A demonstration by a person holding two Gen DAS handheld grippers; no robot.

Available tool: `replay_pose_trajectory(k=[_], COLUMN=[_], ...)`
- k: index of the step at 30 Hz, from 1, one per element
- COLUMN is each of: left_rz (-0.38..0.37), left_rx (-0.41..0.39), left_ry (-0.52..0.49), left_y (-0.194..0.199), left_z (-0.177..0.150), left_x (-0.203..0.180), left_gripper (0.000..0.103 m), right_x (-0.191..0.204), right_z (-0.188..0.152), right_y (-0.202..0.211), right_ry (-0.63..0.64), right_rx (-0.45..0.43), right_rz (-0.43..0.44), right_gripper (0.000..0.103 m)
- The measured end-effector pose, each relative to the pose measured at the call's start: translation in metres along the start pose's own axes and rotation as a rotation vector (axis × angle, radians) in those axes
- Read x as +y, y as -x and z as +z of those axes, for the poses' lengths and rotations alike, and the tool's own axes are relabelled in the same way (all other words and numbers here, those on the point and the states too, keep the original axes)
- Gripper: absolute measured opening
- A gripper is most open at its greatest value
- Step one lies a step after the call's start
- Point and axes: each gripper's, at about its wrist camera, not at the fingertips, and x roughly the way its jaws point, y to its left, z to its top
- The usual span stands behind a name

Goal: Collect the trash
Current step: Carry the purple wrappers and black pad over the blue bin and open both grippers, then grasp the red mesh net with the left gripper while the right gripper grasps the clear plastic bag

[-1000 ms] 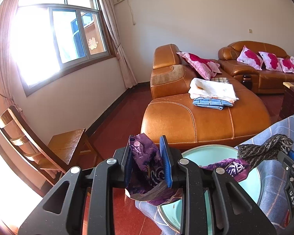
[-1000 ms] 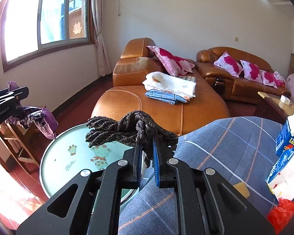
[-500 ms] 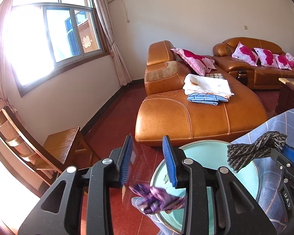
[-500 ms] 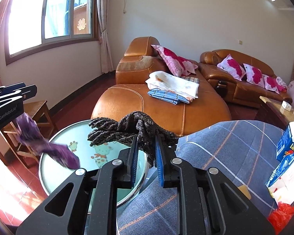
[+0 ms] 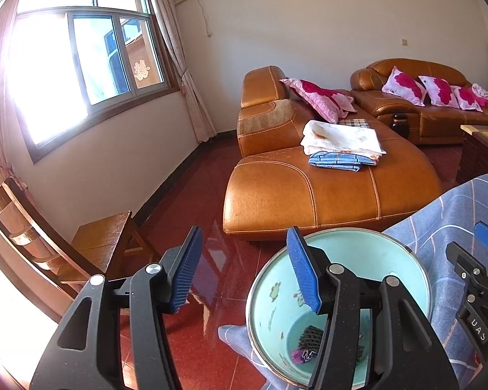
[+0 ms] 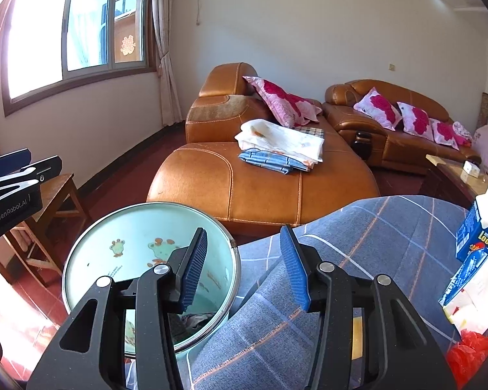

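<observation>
Both drops into the bin [image 5: 338, 253] look done; our left hand-held gripper [image 5: 244, 273] and right hand-held gripper [image 6: 244, 266] have just been opening and hold nothing, so next we seek more trash.

- Bin [image 5: 416, 279] mouth open from above; only the purple wrapper [image 5: 302, 356] and dark knit scrap [image 5: 310, 334] lie at the bottom.
- Plaid cloth [image 6: 358, 260] bulges against the bin's right rim, blocking approach from that side.
- Wooden chair [image 5: 91, 243] stands left of the bin, with bare red floor [image 5: 211, 260] between them.
- Orange sofa [image 5: 325, 191] closes off the far side just behind the rim.
- Blue carton [image 6: 478, 243] and red bag [image 6: 468, 351] crowd the cloth's right edge.
</observation>
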Motion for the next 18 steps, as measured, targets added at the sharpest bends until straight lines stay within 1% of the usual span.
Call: replay_pose_trajectory(k=[3, 4, 5, 6, 8, 10, 13, 16, 18], left_rz=[-0.005, -0.008, -0.013, -0.022, -0.038, -0.071, -0.129, -0.206, -0.254], left_rx=[-0.001, 0.001, 0.003, 0.004, 0.004, 0.010, 0.012, 0.009, -0.004], left_ry=[-0.007, -0.009, -0.010, -0.011, -0.018, -0.029, -0.060, -0.100, -0.138], left_y=[0.002, 0.003, 0.004, 0.005, 0.007, 0.012, 0.022, 0.040, 0.055], left_z=[0.000, -0.001, -0.001, -0.001, -0.002, -0.006, -0.013, -0.023, -0.031], left_x=[-0.002, -0.003, -0.004, -0.005, -0.011, -0.020, -0.041, -0.065, -0.080], left_gripper=[0.056, 0.058, 0.060, 0.060, 0.061, 0.061, 0.062, 0.062, 0.065], right_x=[0.000, 0.000, -0.001, -0.003, -0.007, -0.013, -0.028, -0.044, -0.057], right_z=[0.000, 0.000, 0.000, 0.000, -0.001, -0.003, -0.010, -0.024, -0.037], right_y=[0.004, 0.007, 0.012, 0.016, 0.028, 0.044, 0.078, 0.113, 0.136], right_ry=[-0.001, -0.004, -0.010, -0.018, -0.040, -0.058, -0.099, -0.132, -0.157], right_rx=[-0.021, -0.034, -0.047, -0.057, -0.061, -0.066, -0.089, -0.096, -0.091], right_rz=[-0.011, -0.024, -0.041, -0.058, -0.077, -0.104, -0.149, -0.221, -0.280], right_gripper=[0.050, 0.052, 0.055, 0.057, 0.057, 0.058, 0.066, 0.068, 0.068])
